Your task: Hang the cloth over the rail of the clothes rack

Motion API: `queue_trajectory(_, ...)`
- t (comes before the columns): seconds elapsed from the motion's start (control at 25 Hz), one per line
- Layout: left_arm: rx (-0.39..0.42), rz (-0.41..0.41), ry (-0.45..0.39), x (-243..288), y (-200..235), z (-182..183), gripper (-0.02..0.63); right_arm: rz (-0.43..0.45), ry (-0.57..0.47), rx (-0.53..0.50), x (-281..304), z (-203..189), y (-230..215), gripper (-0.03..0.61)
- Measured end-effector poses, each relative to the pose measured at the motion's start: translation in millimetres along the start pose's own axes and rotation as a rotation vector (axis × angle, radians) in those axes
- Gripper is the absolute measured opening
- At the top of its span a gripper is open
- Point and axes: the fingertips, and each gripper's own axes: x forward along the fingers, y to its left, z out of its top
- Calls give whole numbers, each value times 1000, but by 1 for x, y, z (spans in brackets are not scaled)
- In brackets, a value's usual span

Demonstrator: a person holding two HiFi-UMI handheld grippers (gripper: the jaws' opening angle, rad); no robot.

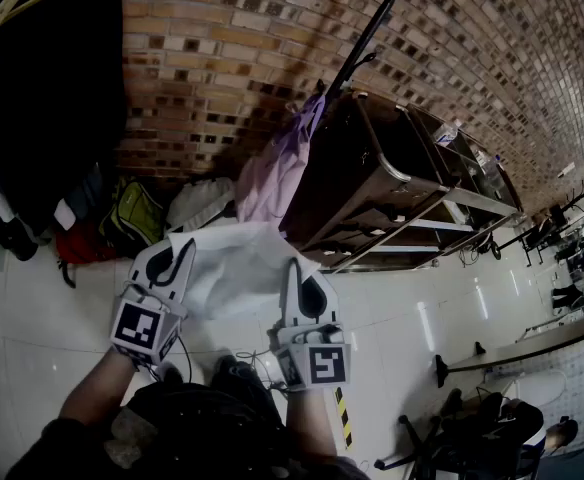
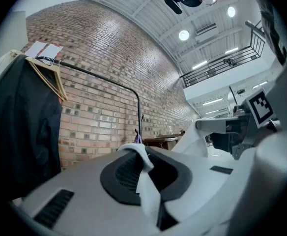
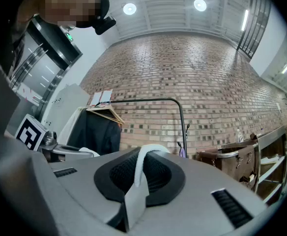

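**Cloth** (image 1: 234, 268): white. It is held stretched between the two hand-held grippers at the centre of the head view, above the white tiled floor (image 1: 32, 328), and is well apart from the rail.

**Left hand-held gripper** (image 1: 175, 251): clenched on the cloth's left edge. In the left gripper view, a white fold is pinched between the dark pads (image 2: 124, 173).

**Right hand-held gripper** (image 1: 296, 271): clenched on the cloth's right edge. In the right gripper view, a white fold is likewise gripped between its pads (image 3: 156, 173).

**Clothes rack** (image 1: 367, 28): a black tube frame set against the brick wall (image 1: 222, 58). Its rail (image 3: 133, 100) is seen across the middle of the right gripper view, bending down at the right end.

**Dark garment** (image 3: 97, 132): hung on a wooden hanger (image 3: 104, 113) at the rail's left end.

**Purple garment** (image 1: 277, 168): hung beside the rack's upright, at upper centre of the head view.

**Brown cart** (image 1: 372, 183): metal-framed, placed just right of the purple garment.

**Green bag** (image 1: 132, 213): laid on the floor beneath the dark garment, at the left of the frame.
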Motion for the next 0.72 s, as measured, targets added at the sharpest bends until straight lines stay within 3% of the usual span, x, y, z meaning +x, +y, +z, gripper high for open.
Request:
queue_trajectory(0.28,35,-16,10,40,-16,-3,38,29,-20,0,27,-11,-40,29)
queue_trajectory(0.48,63,-32,-10,100,-34,2,38,84,-45,-8,61,-14,-83,29)
queue_trajectory(0.72,45,-58,-4,174,-48,6,38,73,-75,24,96,-16,-147,29)
